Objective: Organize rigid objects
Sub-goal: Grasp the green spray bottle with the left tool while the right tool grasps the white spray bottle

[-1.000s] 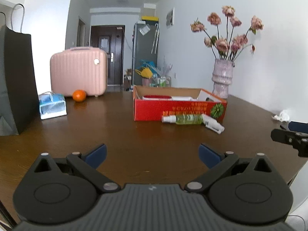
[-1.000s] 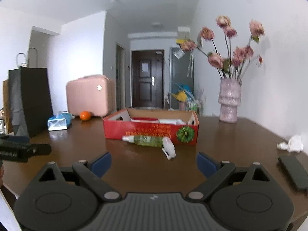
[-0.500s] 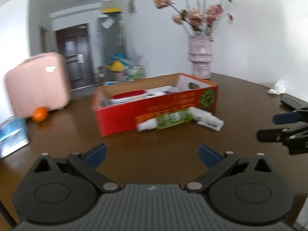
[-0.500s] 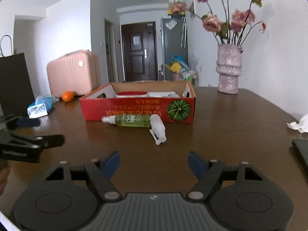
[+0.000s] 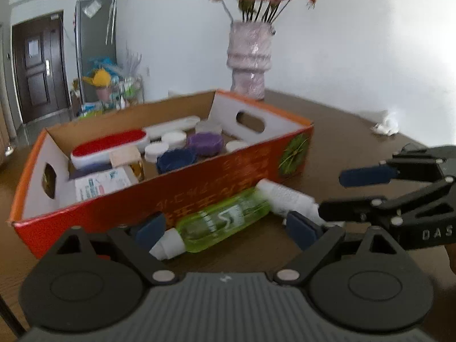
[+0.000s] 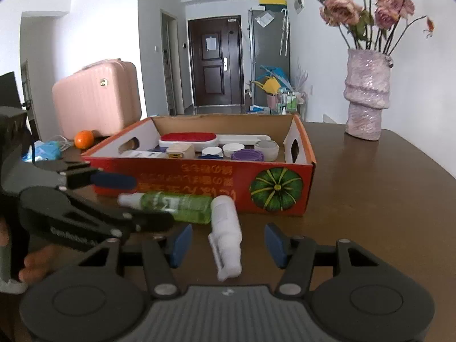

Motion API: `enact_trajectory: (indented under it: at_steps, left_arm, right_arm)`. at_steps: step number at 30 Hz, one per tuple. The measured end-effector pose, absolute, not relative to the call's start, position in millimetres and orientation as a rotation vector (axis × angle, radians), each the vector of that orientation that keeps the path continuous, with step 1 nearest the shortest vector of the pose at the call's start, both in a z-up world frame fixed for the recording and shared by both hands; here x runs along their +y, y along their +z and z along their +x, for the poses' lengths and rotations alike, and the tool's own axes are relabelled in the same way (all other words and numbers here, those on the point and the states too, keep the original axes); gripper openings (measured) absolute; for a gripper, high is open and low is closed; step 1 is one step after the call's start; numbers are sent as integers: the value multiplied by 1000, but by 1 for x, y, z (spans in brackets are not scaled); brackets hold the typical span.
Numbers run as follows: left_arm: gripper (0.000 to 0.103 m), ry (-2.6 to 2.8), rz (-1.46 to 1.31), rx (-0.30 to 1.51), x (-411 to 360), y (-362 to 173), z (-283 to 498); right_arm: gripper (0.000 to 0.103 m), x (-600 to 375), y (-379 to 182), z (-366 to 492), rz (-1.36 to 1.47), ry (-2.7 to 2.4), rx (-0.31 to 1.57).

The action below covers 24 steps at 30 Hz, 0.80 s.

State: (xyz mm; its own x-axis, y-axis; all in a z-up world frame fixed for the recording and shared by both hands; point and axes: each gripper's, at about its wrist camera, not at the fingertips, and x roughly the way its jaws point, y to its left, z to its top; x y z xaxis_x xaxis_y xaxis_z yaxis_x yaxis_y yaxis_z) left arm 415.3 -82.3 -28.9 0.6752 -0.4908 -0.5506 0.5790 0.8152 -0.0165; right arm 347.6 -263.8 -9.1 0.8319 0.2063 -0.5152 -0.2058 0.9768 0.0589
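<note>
A green spray bottle point(image 5: 222, 222) lies on the brown table point(image 5: 336, 131) against the red cardboard box point(image 5: 213, 176). It sits between the fingers of my left gripper point(image 5: 226, 229), whose jaws are closing without touching it. A white bottle point(image 6: 226, 236) lies beside the green spray bottle point(image 6: 176, 205), between the fingers of my right gripper point(image 6: 228, 242). Those jaws are closing too, with gaps on both sides. The box point(image 6: 199, 176) holds jars, lids and a red-topped case. Each view shows the other gripper: the right gripper point(image 5: 344, 192) and the left gripper point(image 6: 134, 202).
A pink vase of dried roses point(image 6: 364, 97) stands behind the box at the right. A pink suitcase point(image 6: 97, 97), an orange point(image 6: 84, 139) and a blue tissue pack point(image 6: 45, 149) sit at the far left. A crumpled tissue point(image 5: 386, 124) lies at the right.
Both grippers have come forward and down to the box front. The green bottle now lies between the left fingers and the white bottle between the right ones. Both jaws have narrowed.
</note>
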Motion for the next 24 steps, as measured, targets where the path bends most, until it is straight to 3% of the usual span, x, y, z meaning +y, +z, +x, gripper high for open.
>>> enact_trajectory:
  at_steps: [3, 6, 8, 10, 15, 17, 19, 24]
  left_arm:
    - [83, -655, 139, 586, -78, -32, 424]
    - [67, -677, 112, 633, -75, -37, 426]
    - [57, -665, 130, 681, -78, -39, 423]
    - [56, -678, 170, 677, -82, -40, 416]
    - [54, -667, 98, 672, -91, -43, 421]
    - [36, -660, 101, 668, -96, -42, 422]
    - [32, -662, 110, 667, -97, -41, 419]
    - [32, -675, 114, 685, -97, -39, 402]
  right_arm:
    - [55, -264, -15, 368, 19, 224, 577]
    - [50, -266, -20, 383, 40, 243, 600]
    - [39, -266, -23, 388, 38, 245, 611]
    - [27, -266, -25, 391, 40, 257, 617]
    - [27, -262, -30, 399, 35, 263, 627]
    - [27, -262, -29, 400, 35, 263, 626]
    - [27, -262, -29, 400, 38, 256, 628]
    - [27, -269, -31, 394, 50, 232, 624]
